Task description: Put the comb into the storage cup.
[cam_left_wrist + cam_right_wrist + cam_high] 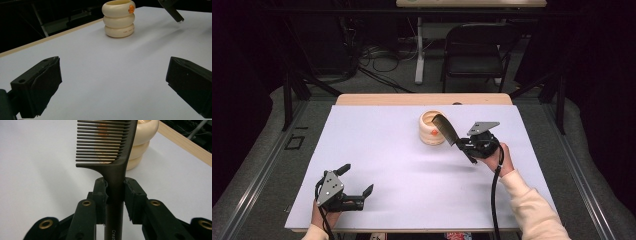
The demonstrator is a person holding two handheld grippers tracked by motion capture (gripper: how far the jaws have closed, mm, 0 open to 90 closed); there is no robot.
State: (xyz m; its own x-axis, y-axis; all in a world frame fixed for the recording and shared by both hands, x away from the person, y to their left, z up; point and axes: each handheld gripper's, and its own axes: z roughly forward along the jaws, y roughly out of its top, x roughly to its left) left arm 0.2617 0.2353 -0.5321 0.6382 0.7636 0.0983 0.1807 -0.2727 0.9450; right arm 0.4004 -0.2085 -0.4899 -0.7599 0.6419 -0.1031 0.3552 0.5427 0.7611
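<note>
Dark brown plastic comb [107,150], clamped by its handle in the right gripper [467,147], hangs over the rim of a cream ribbed holder shaped like three stacked rings [432,128].

The holder stands upright at centre right of the high view on the white table sheet [387,165], an orange mark on its side. In the right gripper view the jaws press both sides of the handle just under the teeth, with the toothed head pointing away towards the holder's mouth; gripping there probably keeps the head steady and lined up for dropping it into the opening. The left gripper [357,187] rests at the lower left of the high view, well apart from the holder, jaws spread wide with nothing between them, seemingly parked out of the way.
</note>
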